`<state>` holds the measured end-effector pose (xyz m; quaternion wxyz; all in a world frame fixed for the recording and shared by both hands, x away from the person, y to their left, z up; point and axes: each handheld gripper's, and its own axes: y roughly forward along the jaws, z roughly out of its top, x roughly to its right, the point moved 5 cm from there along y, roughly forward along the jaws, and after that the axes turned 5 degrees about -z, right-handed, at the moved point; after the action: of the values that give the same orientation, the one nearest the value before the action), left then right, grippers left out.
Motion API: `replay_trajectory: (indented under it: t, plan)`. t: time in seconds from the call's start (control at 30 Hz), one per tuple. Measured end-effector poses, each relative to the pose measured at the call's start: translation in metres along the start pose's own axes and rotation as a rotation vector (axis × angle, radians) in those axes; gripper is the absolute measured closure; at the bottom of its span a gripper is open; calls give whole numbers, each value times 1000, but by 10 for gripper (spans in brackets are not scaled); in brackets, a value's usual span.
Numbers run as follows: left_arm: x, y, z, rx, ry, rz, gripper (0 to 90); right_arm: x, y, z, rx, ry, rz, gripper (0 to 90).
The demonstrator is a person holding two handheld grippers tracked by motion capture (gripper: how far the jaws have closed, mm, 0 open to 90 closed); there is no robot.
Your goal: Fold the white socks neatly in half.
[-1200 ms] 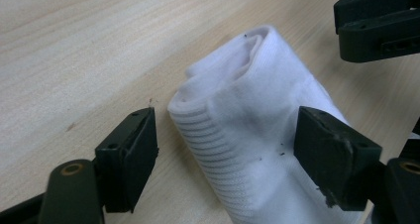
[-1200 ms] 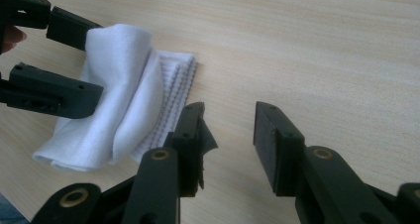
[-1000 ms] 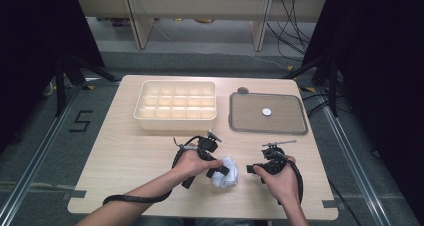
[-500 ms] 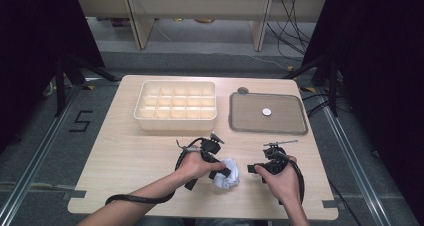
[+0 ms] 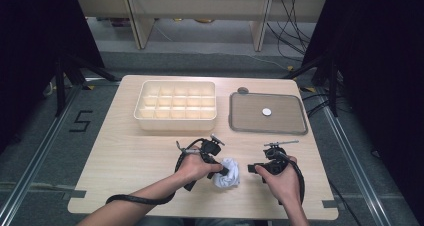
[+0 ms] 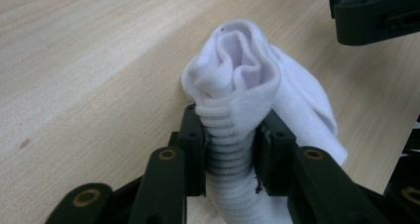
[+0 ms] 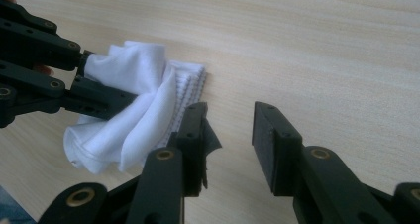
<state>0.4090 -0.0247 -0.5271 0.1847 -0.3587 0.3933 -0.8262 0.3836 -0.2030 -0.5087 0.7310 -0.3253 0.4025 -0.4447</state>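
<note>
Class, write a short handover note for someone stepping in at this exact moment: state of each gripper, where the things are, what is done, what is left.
Left gripper: shut on the white sock, pinching its ribbed cuff; the sock sits bunched on the table near the front edge.
Right gripper: open, nothing between the jaws, just beside the sock and not touching it.
Compartment box and tray sit at the back; the tray holds one small white disc.
Done: sock gripped by one side.
Left: probably take the sock's free part with the right gripper, then finish folding or placing it.
</note>
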Motion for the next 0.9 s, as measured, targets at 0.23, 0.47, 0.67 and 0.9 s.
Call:
replay_trajectory:
  t: [0.23,0.47,0.67,0.9]
  plan:
    - [3,-6,-1,7,31,-18,714,5,-1,0,9,-15,-8,673]
    - [-2,-24,-2,20,77,-7,714,11,-3,-1,27,40,14,677]
    - [-13,-46,-2,37,103,24,714,20,-1,-2,86,16,-14,651]
    - [-30,-71,-2,67,85,43,715,14,-1,-3,147,18,7,648]
